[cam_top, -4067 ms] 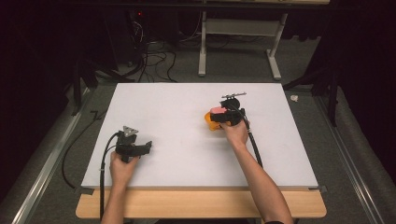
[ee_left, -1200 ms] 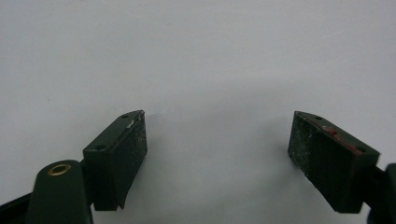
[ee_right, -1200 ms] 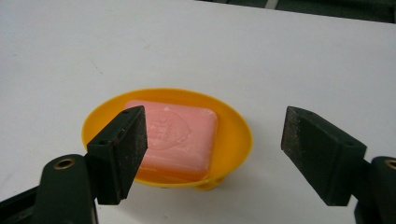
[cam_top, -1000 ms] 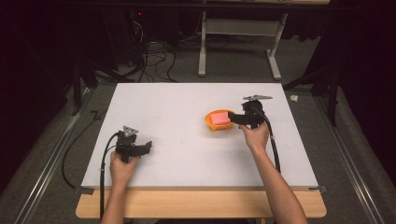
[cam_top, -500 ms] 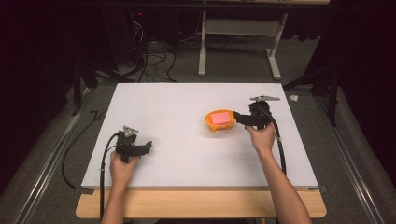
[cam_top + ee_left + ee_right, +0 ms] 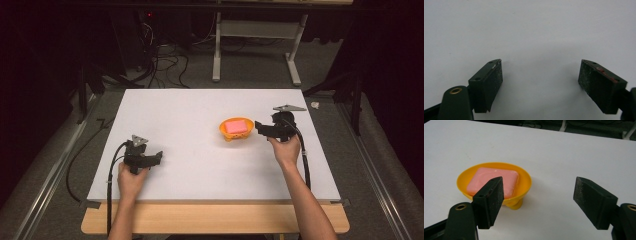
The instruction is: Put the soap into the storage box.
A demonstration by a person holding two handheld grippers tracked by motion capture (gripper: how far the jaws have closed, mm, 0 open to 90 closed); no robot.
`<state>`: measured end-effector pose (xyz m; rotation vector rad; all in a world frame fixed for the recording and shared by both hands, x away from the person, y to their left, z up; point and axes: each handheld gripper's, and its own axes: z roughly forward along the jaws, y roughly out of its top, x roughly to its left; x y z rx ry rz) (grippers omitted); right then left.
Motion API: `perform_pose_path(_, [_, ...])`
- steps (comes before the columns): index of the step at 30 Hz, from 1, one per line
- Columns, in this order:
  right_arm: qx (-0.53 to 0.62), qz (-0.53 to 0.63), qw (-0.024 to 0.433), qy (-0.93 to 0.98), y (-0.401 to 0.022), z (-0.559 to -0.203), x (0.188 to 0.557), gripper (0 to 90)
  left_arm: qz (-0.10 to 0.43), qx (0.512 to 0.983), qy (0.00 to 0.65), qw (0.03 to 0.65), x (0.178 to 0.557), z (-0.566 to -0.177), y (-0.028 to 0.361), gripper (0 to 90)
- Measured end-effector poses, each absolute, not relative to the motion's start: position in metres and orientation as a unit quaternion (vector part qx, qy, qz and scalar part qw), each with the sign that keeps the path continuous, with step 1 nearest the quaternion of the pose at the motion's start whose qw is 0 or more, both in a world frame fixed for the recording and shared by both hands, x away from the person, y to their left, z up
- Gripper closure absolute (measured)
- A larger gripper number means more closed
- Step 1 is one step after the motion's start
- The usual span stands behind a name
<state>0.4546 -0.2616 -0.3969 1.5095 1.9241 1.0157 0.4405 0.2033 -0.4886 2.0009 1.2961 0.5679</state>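
Orange dish [image 6: 235,129] holding pink soap [image 6: 237,126], set down; right claw [image 6: 259,128] open, empty, beside it. Next: withdraw.

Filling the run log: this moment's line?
left claw open | right claw open, jaws just closing, empty, beside orange bowl | pink block in bowl

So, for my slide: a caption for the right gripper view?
Right gripper, jaws open, facing an orange dish holding pink soap on a white table.
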Motion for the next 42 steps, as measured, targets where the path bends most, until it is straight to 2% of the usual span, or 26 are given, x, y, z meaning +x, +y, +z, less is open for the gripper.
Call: perform_pose_path(42, [0.572,0.391,0.255,0.675,-0.304,-0.401,0.413,25.4,0.218,0.768,0.498,0.338,0.441,-0.489,0.203,19.9])
